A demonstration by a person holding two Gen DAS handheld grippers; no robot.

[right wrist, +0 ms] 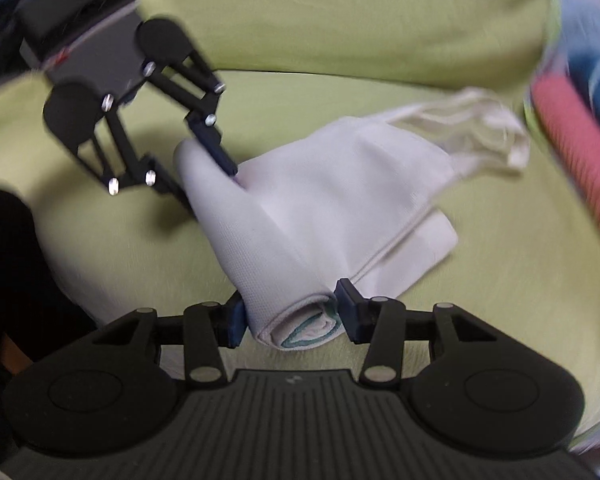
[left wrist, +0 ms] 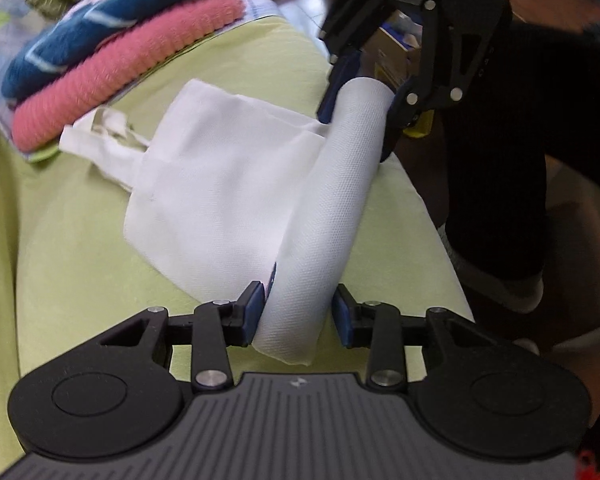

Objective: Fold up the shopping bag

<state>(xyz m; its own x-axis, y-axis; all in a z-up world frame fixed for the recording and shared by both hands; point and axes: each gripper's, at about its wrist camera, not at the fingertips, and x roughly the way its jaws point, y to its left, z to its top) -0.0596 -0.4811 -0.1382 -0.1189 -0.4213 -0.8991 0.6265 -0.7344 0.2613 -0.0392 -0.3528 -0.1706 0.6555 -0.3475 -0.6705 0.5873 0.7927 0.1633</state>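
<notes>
The left tongs [left wrist: 298,312] and right tongs [right wrist: 290,312] each clamp one end of the rolled edge of the white shopping bag [left wrist: 220,184], lifted at lower centre; its unrolled part lies mid-frame on the green bedspread [left wrist: 80,260], handles [left wrist: 100,136] towards folded towels [left wrist: 120,72] upper left.

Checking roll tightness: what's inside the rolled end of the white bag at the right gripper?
The right wrist view looks into the white bag roll's open end: spiralled white layers with a teal edge line. Deeper turns are covered by the outer wrap. Right gripper clamps that end, left gripper the other.
</notes>
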